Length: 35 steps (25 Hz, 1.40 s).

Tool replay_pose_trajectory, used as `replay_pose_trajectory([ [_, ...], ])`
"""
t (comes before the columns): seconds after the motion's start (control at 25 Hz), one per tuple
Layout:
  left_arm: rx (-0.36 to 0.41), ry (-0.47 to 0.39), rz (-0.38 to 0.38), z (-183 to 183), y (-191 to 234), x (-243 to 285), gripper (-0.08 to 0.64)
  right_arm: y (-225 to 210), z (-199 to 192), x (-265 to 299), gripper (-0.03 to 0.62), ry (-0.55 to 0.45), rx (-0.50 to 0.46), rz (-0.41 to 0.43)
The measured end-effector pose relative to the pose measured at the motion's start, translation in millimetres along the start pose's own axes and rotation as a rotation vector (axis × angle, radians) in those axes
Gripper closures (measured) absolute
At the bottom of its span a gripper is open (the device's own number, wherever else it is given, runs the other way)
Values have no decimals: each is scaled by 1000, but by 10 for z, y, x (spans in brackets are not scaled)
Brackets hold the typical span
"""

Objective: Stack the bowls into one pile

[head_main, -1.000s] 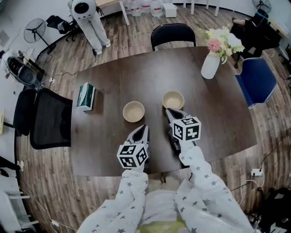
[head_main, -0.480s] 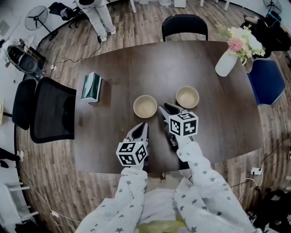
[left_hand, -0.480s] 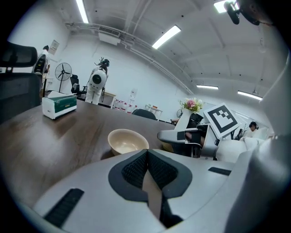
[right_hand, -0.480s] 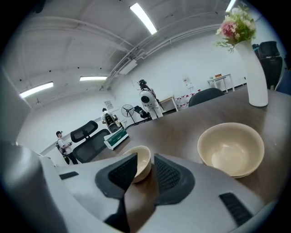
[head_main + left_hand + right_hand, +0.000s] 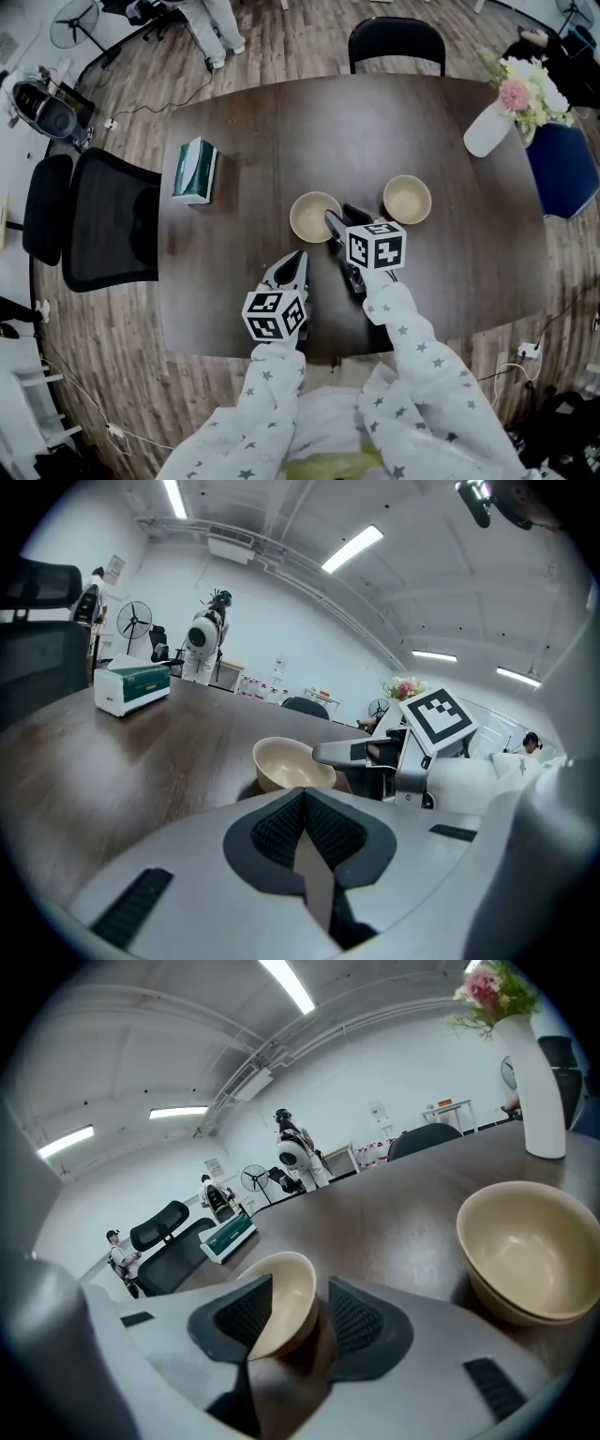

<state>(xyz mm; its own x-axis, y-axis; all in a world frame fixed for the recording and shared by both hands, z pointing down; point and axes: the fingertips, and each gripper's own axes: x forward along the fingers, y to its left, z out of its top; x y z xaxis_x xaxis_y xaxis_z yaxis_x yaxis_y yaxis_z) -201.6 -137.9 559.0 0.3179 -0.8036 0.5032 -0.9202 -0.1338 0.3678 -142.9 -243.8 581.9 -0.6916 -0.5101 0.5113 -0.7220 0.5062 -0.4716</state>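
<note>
Head view, clock directions taken from the desk centre.

- Desk (image 5: 281, 141): dark brown wood with rounded corners, standing on a plank floor.
- Chairs: a black office chair (image 5: 108, 220) is seen at 9 o'clock, a second black chair (image 5: 397, 42) is pushed in at 12 o'clock, and a blue chair (image 5: 553, 169) is partly seen between 2 and 3 o'clock.
- White vase (image 5: 487, 131): stands upright near the desk edge at 2 o'clock and holds pink and white flowers (image 5: 525, 89).
- Green and white tissue box (image 5: 195, 171): lies flat at 10 o'clock, well apart from the bowls.
- Bowls: two beige bowls are noted, both upright on the desk and apart from each other, so no pile exists. The left bowl (image 5: 307, 214) sits just toward 8 o'clock of centre. The right bowl (image 5: 407, 199) sits at 3 o'clock of it.
- Right gripper (image 5: 339, 214): it is held at the 4 o'clock rim of the left bowl. Its fingers (image 5: 361, 1321) have just been opening and are spread wide, with the bowl's near wall between them. A gap is seen between that wall and the right pad, so the wall is not squeezed.
- Left gripper (image 5: 298, 258): it is held low over bare desk at 6 o'clock of the left bowl, near it but clear of it. Its fingers (image 5: 281, 832) are pressed together with nothing between them.
</note>
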Motion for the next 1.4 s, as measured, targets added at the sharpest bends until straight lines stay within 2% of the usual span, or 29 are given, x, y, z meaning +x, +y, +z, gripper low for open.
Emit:
replay_pose_trajectory([
  [0.32,12,26,-3,-19,96,51,534,-42,-72,175,430,45,31,-20],
  [0.6,38,42,-10,-45,88,46,534,-43,-121,223,540,88,13,-30],
  [0.76,42,35,-6,-29,110,32,534,-58,-140,196,552,93,16,-41],
  [1.08,65,17,-23,52,-10,61,534,-181,113,-51,557,3,65,-62],
  [1.4,102,5,-84,153,-314,137,534,-397,417,-501,558,-129,113,-116],
])
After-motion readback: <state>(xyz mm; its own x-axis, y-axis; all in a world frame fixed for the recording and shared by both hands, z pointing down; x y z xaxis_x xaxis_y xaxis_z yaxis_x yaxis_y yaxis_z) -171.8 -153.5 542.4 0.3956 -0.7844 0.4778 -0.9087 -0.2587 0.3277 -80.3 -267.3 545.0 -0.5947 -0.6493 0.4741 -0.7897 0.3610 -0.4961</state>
